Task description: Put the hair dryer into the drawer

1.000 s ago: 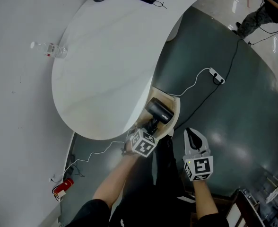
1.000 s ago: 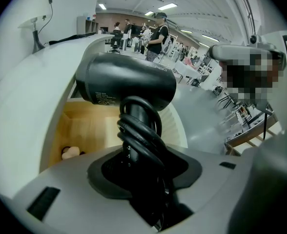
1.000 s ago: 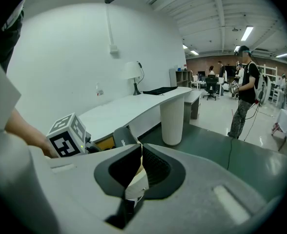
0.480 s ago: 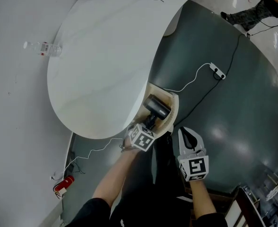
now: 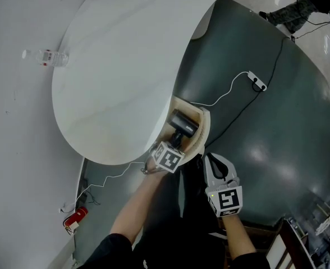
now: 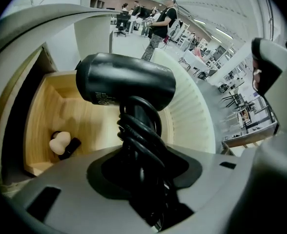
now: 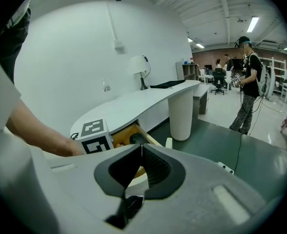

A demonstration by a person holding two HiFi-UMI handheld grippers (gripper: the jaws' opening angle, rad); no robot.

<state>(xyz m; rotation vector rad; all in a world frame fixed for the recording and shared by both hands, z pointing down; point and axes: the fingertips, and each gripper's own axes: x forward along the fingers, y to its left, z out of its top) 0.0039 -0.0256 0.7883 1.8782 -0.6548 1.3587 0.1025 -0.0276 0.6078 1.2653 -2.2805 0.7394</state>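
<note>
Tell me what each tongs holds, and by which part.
Left tongs grip the hair dryer by its cord-wrapped handle; right tongs are shut, holding nothing.

A white curved table (image 5: 114, 77) is shown, with a clear bottle (image 5: 44, 56) at its wall-side edge. A wooden drawer (image 5: 206, 129) is pulled out from under the tabletop, and a small cream object (image 6: 59, 141) is seen on its bottom. A white power strip (image 5: 257, 83) is laid on the dark floor (image 5: 277, 144).
</note>
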